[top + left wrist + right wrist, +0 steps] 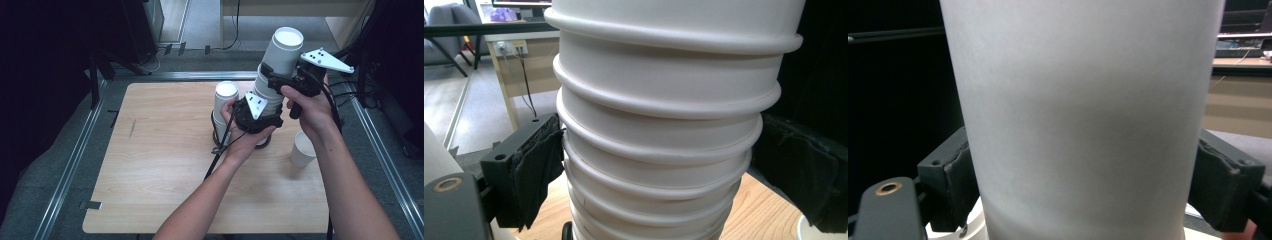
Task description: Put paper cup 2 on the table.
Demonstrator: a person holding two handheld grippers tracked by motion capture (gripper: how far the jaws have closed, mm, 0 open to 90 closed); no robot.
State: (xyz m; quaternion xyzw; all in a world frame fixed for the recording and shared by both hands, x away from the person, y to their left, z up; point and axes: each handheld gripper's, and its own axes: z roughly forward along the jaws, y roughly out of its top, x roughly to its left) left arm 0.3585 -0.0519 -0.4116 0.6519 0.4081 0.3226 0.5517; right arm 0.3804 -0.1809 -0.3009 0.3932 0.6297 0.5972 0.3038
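A tall stack of white paper cups (272,75) leans to the right at the middle of the wooden table (165,165). My left gripper (257,112) is shut on the stack's lower part. In the left gripper view both black pads (536,170) press the ribbed rims of the stack (659,150). My right gripper (286,80) is higher up and shut on the top cup (285,47). In the right gripper view that cup's smooth wall (1083,125) sits between both jaws. The stack's foot is hidden behind the left hand.
A shorter stack of white cups (225,102) stands just left of the tall one, close to the left hand. A single white cup (303,149) stands on the table at the right, under the right forearm. Metal rails (75,150) border the table.
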